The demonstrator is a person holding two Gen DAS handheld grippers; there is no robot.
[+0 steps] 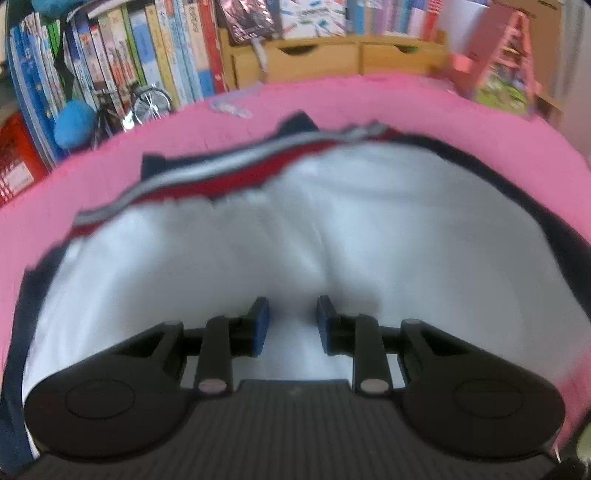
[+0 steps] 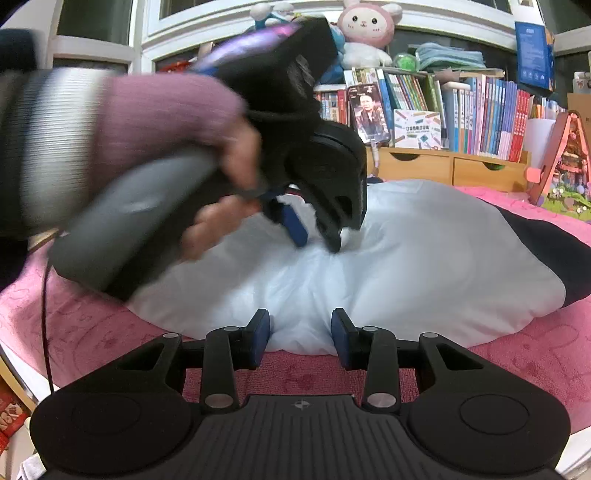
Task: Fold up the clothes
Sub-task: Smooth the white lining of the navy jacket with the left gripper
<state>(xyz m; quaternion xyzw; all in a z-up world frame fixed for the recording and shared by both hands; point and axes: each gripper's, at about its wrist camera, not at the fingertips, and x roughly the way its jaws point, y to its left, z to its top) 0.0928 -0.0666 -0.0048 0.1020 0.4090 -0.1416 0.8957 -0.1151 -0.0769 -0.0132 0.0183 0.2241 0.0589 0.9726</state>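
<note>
A white garment [image 1: 295, 236] with navy sides and a red, white and grey striped band [image 1: 221, 173] lies on the pink cloth [image 1: 443, 110]. My left gripper [image 1: 293, 325] is open, low over the white fabric, nothing between its blue pads. In the right wrist view the same garment [image 2: 424, 258] lies bunched on the pink cloth [image 2: 517, 369]. My right gripper [image 2: 300, 339] is open at the garment's near edge. The left gripper [image 2: 317, 240] shows there too, held by a hand, tips pointing down at the white fabric.
Wooden drawers [image 2: 443, 166] and rows of books [image 2: 498, 110] stand behind the pink cloth. A pink model house [image 2: 565, 166] sits at the right. A blue ball [image 1: 74, 123] and a small model bicycle [image 1: 144, 103] stand at the far left. A plush toy [image 2: 365, 29] sits up top.
</note>
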